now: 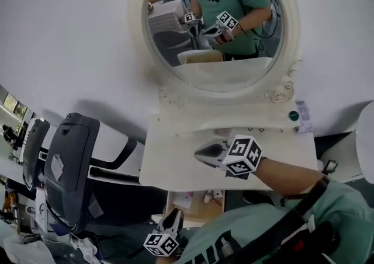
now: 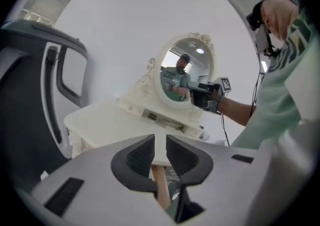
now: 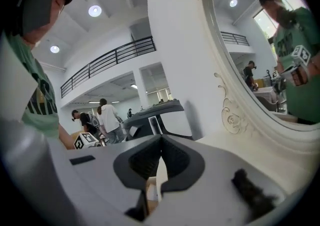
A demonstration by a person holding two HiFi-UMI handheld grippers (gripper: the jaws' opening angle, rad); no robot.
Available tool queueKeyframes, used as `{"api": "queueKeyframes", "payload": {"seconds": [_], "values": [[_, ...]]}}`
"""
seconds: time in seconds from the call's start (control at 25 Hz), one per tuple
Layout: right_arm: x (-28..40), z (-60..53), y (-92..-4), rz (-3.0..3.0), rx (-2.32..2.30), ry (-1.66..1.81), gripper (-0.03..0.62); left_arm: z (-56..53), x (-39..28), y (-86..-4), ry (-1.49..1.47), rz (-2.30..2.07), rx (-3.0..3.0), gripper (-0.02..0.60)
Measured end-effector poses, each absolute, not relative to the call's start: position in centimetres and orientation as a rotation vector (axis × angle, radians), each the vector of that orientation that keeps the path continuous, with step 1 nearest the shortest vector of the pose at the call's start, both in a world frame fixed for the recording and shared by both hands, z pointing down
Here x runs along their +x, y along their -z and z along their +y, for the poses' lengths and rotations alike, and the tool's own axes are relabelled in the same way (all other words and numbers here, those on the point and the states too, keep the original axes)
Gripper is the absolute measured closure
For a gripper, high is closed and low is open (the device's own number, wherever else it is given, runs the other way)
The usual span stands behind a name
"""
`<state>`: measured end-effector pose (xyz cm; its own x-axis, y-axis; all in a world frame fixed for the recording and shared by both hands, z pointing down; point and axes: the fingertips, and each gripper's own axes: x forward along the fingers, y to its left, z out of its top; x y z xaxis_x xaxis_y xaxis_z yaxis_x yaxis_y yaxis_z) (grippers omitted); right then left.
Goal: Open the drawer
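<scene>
A white vanity table (image 1: 169, 166) stands under an oval mirror (image 1: 217, 23). Below its front edge a wooden drawer (image 1: 198, 213) stands pulled out, with paper and small items inside. My left gripper (image 1: 173, 216) is low, just in front of that drawer; in the left gripper view its jaws (image 2: 160, 142) stand a narrow gap apart with nothing between them. My right gripper (image 1: 197, 153) hovers over the tabletop, pointing left. In the right gripper view its jaws (image 3: 160, 145) meet at the tips and hold nothing. The left gripper view also shows the right gripper (image 2: 200, 92) before the mirror (image 2: 185, 70).
A grey exercise machine (image 1: 70, 169) stands close to the table's left side. A low shelf (image 1: 222, 120) runs beneath the mirror, with a small green-topped item (image 1: 294, 115) at its right end. A white rounded object (image 1: 365, 140) is at the far right.
</scene>
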<state>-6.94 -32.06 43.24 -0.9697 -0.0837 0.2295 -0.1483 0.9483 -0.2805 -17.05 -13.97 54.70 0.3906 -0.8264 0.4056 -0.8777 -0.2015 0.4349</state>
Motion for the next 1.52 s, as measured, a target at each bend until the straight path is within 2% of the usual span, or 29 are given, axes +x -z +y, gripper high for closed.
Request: {"api": "queueKeyframes", "payload": {"seconds": [0.24,0.48,0.76,1.08,1.24,1.52], "values": [[-8.7,-27.1,-40.7,-2.868,0.439,-0.495,0.583,-13.9,-20.3,-47.8,-0.138,-1.245,2.382,0.505],[-4.0,-25.1,-37.1,-2.89,0.716,-0.484,0.583,-15.0,-20.1,-41.5,0.0,-1.12,2.532,0.505],[8.0,-22.7,-33.0,-2.919,0.967,-0.418,0.583,-15.8,-12.6,-36.8,0.116,-1.075,2.626,0.505],[21.8,-20.7,-33.7,-2.839,1.068,-0.443,0.583,-16.6,-0.4,-36.9,0.2,-1.021,2.565,0.505],[24.2,-20.9,-33.6,-2.819,1.123,-0.421,0.583,-16.9,2.4,-36.1,0.181,-0.973,2.593,0.505],[23.5,-21.6,-33.1,-2.841,1.157,-0.389,0.583,-17.8,1.4,-35.3,0.154,-0.97,2.623,0.505]]}}
